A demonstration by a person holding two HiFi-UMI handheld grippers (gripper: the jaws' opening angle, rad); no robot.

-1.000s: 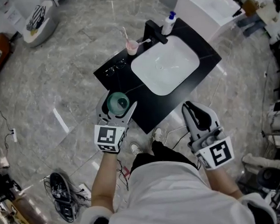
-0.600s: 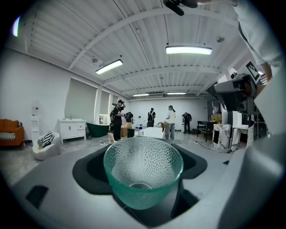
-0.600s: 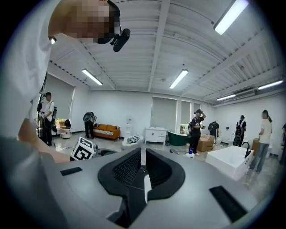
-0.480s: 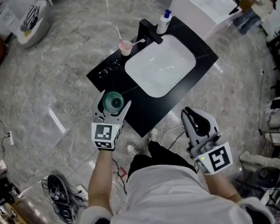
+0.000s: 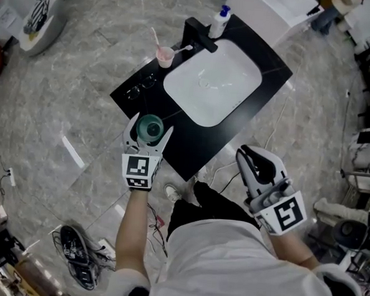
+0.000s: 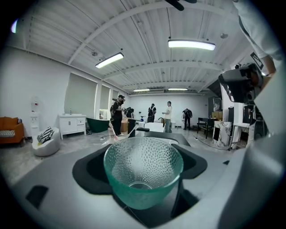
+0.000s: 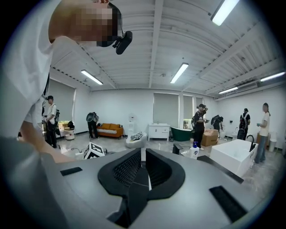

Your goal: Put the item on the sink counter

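A green dimpled glass cup (image 5: 152, 128) sits upright between the jaws of my left gripper (image 5: 150, 124), which is shut on its sides. In the left gripper view the cup (image 6: 143, 172) fills the space between the black pads of the gripper (image 6: 142, 166). It hovers over the near left edge of the black sink counter (image 5: 249, 120), beside the white basin (image 5: 213, 80). My right gripper (image 5: 259, 158) stays off the counter's near right corner, and in its own view the right gripper (image 7: 144, 169) has its pads together with nothing held.
On the counter stand a pink cup with a toothbrush (image 5: 165, 55), a soap bottle (image 5: 220, 24), a black faucet (image 5: 201, 39) and a pair of glasses (image 5: 140, 86). A white bathtub (image 5: 272, 7) lies behind. Shoes (image 5: 78, 256) and cables lie on the floor. Several people stand far off.
My left gripper has sunk a little with the green cup, toward the counter's near left edge. The right gripper has kept still.
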